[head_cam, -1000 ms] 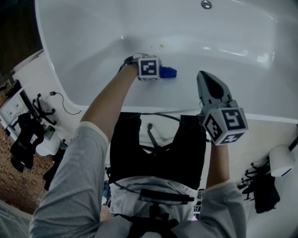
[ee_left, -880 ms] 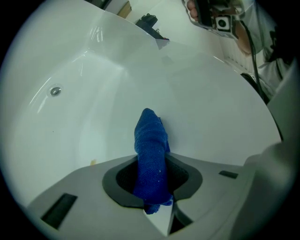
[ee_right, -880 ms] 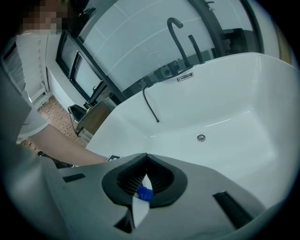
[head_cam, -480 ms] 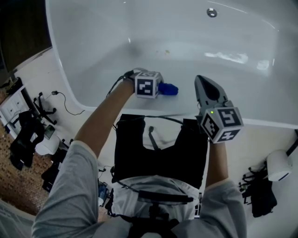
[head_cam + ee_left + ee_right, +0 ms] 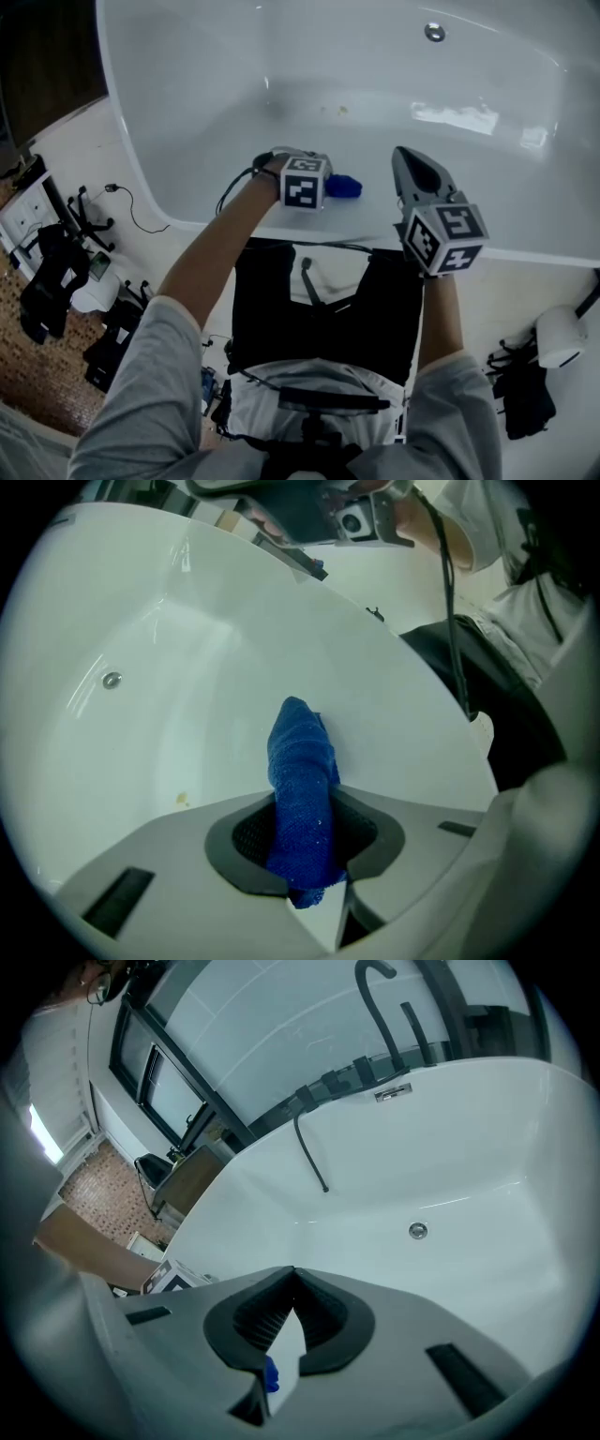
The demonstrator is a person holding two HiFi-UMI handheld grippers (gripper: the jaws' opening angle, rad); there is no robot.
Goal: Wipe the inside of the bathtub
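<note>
The white bathtub [image 5: 169, 141] fills the upper part of the head view. My left gripper [image 5: 330, 187] is shut on a blue cloth [image 5: 342, 186] and presses it against the tub's near inner wall. In the left gripper view the blue cloth [image 5: 302, 799] sticks out from between the jaws of the left gripper [image 5: 305, 832] onto the white wall. My right gripper [image 5: 412, 169] hovers over the near rim, to the right of the cloth, shut with nothing in it. In its own view the right gripper [image 5: 292, 1283] points at the far tub wall.
A drain fitting [image 5: 434, 32] sits on the far tub wall, and a small yellowish speck [image 5: 342, 110] lies on the tub floor. A dark tap [image 5: 375, 1002] rises behind the far rim. Bags and cables [image 5: 56, 272] lie on the floor at the left, a white object [image 5: 561, 337] at the right.
My left gripper has moved the cloth down the near wall toward the rim and slightly right. The right gripper has barely shifted.
</note>
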